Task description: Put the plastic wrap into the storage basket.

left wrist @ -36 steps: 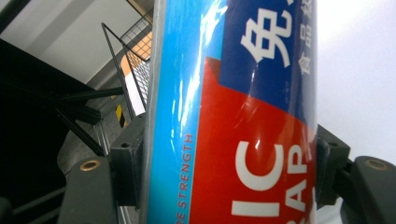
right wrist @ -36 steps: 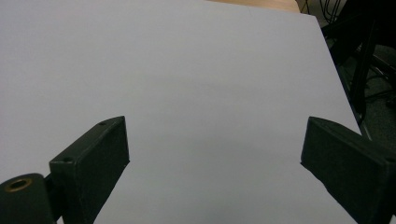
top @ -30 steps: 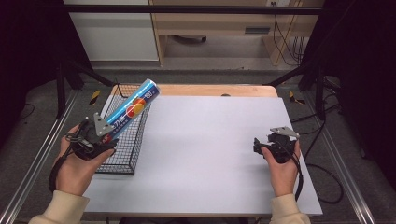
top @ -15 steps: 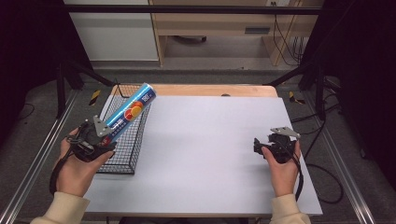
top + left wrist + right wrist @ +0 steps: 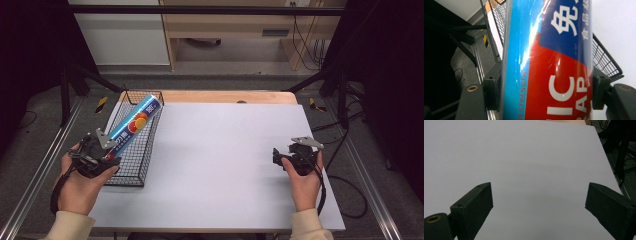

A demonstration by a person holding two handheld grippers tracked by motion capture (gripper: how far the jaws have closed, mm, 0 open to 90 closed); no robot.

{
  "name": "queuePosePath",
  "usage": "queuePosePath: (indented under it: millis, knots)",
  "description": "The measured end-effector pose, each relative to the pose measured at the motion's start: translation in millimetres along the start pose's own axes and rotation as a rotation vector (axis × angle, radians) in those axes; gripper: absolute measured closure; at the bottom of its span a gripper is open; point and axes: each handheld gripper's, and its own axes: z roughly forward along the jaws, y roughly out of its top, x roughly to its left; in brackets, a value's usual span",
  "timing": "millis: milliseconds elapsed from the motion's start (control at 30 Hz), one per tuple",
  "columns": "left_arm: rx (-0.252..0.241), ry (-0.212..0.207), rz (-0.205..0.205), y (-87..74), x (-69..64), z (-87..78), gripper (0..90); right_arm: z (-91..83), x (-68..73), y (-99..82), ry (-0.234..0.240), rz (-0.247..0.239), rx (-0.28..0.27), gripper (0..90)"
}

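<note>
White worktop [image 5: 220, 165] on a wooden bench, black wire basket [image 5: 131, 165] at its left edge. Left hand-held gripper [image 5: 111, 150] clenched around the lower end of a blue-and-red plastic wrap roll [image 5: 135, 122]; roll tilted, slanting up and away over the basket, jaws pressing both its sides. Right hand-held gripper [image 5: 278, 157] released, jaws wide apart, nothing between them, above bare worktop at the right

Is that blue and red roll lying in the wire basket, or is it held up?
Held up. The left gripper clamps the roll at its lower end, tilting it above the wire basket.
</note>
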Motion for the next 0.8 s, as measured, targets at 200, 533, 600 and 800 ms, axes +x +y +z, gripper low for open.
queuePosePath:
  millis: [200,533,600,800]
  knots:
    - [0.019,0.000,-0.007,-2.7,-0.1,5.9,31.4,0.0,0.5,0.1,0.001,-0.001,0.001,7.9]
    - [0.041,-0.012,-0.028,-4.5,0.5,9.4,31.5,-0.4,1.0,0.1,0.003,0.000,0.001,7.9]
    - [0.048,-0.012,-0.028,-3.6,1.1,10.4,31.5,-0.2,0.7,0.1,0.004,-0.001,0.000,7.9]
    - [0.064,-0.013,-0.032,-3.2,2.1,13.0,31.5,0.1,0.6,-0.1,0.008,0.001,0.005,7.9]
